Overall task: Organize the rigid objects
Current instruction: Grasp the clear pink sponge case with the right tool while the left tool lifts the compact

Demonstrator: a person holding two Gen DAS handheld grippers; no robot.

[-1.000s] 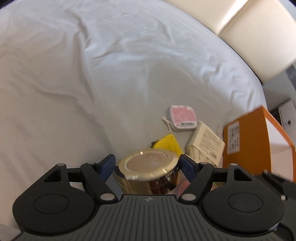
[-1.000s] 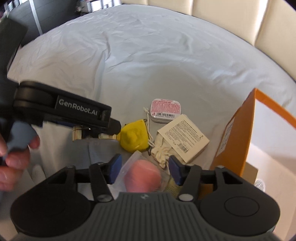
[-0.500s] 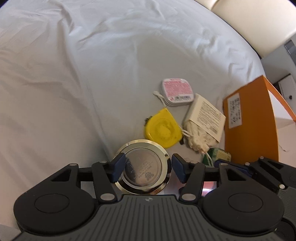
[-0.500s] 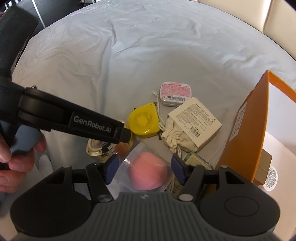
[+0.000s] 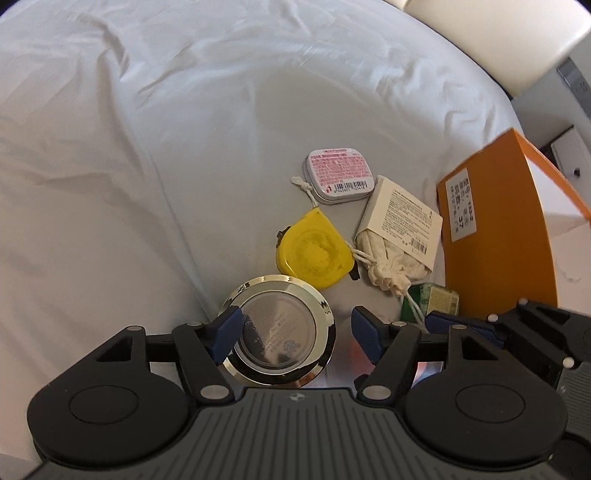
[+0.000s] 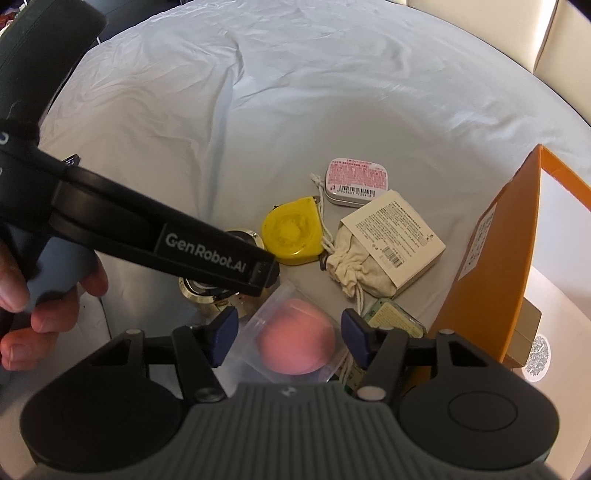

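You are working in a home, most likely a bedroom: the things lie on a bed under a creased white sheet (image 5: pixel 155 155), with cream padded headboard panels (image 6: pixel 565 33) at the far right. Small household items sit near you: a yellow tape measure (image 5: pixel 314 253), a pink-labelled tin (image 5: pixel 338 175), an orange cardboard box (image 5: pixel 495 236).

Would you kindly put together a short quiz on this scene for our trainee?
1. True or false: the yellow tape measure lies outside the orange box.
2. The pink ball at the right tool is: A bare; B in a clear bag; C in the box.
3. Which tool is at the gold jar?
Key: 1 true; 2 B; 3 the left tool.
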